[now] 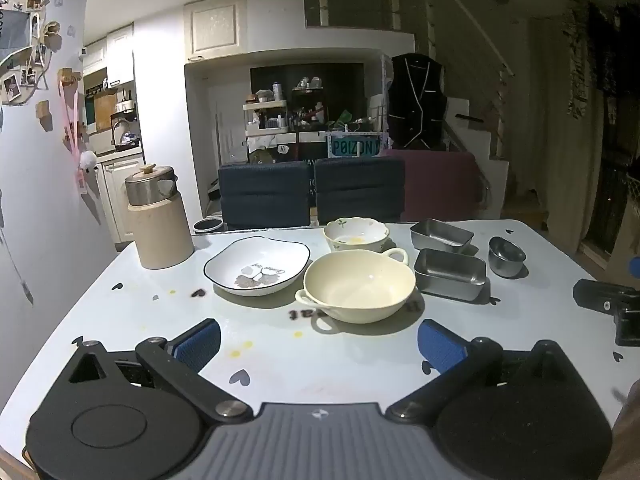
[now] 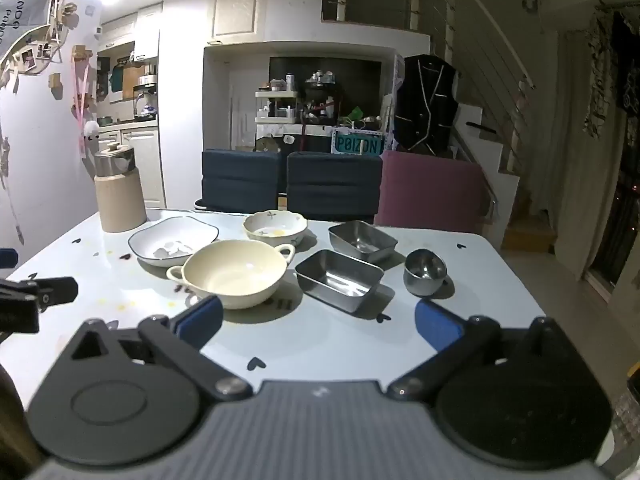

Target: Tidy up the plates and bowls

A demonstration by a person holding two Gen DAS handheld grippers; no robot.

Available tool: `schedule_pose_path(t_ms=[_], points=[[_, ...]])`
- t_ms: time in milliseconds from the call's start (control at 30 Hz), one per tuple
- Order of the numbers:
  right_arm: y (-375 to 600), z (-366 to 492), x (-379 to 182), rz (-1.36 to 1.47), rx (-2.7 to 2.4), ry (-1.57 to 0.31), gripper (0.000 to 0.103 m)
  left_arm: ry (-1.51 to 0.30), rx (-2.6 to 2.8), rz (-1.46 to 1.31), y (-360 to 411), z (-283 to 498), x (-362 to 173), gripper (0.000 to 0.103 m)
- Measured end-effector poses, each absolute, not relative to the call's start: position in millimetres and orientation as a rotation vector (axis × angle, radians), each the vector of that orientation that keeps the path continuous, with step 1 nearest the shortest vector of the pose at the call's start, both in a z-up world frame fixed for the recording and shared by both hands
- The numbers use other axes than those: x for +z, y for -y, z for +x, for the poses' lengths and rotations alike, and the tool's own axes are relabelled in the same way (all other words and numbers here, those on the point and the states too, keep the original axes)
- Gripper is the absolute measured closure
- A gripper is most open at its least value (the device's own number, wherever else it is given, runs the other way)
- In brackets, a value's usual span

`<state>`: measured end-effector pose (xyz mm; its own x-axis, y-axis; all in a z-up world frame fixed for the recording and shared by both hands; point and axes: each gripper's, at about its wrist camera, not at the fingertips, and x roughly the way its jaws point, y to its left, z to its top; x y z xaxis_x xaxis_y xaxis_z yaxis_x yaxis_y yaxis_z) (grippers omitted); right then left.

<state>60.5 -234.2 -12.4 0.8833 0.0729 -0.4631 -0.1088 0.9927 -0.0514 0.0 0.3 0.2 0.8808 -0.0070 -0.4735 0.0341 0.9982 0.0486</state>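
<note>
On the pale table point(image 1: 300, 360) stand a white plate with a dark rim point(image 1: 257, 265) point(image 2: 172, 240), a cream two-handled bowl point(image 1: 358, 285) point(image 2: 234, 272), a small flowered bowl point(image 1: 356, 234) point(image 2: 275, 229), two steel rectangular trays point(image 1: 450, 273) point(image 1: 441, 234) point(image 2: 338, 279) point(image 2: 362, 240) and a round steel cup point(image 1: 506, 256) point(image 2: 425, 271). My left gripper point(image 1: 319, 344) is open and empty, just in front of the cream bowl. My right gripper point(image 2: 318, 322) is open and empty, in front of the near tray.
A beige kettle with a steel lid point(image 1: 160, 222) point(image 2: 118, 190) stands at the table's back left by the wall. Two dark blue chairs point(image 1: 312, 194) and a purple chair point(image 1: 440, 184) line the far edge. The other gripper shows at each view's side point(image 1: 608, 304) point(image 2: 28, 300).
</note>
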Motion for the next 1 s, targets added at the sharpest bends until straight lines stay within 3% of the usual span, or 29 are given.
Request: schedule_pose_path(t_ms=[1000], points=[[232.1,59.5,-11.5,-0.092,0.093,-0.49,0.0,-0.502,-0.036,0.05,3.0,1.2,-6.3,0.0]])
